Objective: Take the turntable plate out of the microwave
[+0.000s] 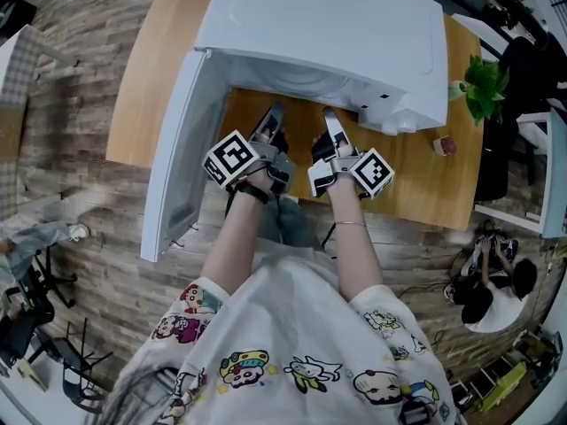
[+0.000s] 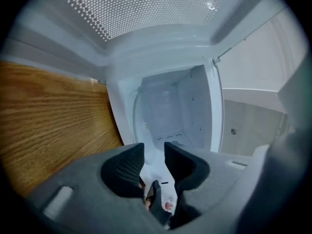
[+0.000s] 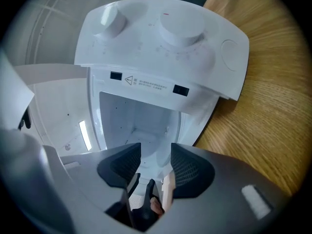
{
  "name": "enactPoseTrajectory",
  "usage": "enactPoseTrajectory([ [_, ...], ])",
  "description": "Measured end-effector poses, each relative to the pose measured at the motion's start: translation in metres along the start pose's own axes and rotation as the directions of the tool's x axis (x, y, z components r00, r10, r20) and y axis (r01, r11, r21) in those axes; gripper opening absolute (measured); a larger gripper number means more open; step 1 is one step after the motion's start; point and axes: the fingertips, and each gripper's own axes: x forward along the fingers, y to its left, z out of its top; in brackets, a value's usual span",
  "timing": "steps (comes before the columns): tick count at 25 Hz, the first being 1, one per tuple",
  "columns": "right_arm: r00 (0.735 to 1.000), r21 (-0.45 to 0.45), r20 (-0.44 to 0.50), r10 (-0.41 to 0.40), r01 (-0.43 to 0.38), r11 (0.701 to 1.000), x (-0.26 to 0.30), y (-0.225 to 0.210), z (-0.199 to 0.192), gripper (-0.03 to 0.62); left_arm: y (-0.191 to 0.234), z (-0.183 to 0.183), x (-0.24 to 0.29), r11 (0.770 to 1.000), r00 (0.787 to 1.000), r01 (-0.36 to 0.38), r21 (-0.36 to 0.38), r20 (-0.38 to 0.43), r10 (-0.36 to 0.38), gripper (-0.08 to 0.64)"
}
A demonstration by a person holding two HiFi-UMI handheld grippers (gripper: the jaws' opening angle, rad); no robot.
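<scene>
Turntable plate [image 2: 139, 118]: we see it only faintly, as a pale curved rim lying on the floor of the cavity inside the microwave [image 1: 328, 25], ahead of both tools and touched by neither. The white microwave stands on a wooden table [image 1: 416, 189], with its door [image 1: 177, 149] swung wide open on the person's left. In the head view we find both tools side by side at the mouth of the cavity, pointing in.

Left gripper [image 2: 153, 147]: its dark jaws stand partly apart. In the gap we see only the cavity's white walls, so it holds nothing.

Right gripper [image 3: 155, 149]: its jaws stand wider apart and are likewise empty, framing the cavity. The control panel and its two knobs [image 3: 180, 30] sit above them in the right gripper view.

A green plant [image 1: 483, 82] stands at the table's far right edge.
</scene>
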Motion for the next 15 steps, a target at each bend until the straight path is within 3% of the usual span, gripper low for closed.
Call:
enactPoseTrajectory([
  [15, 0.999, 0.067, 0.017, 0.045, -0.047, 0.997, 0.023, -0.017, -0.003, 0.189, 0.016, 0.002, 0.021, 0.999, 0.998, 0.046, -0.022, -0.029, -0.047, 0.127],
])
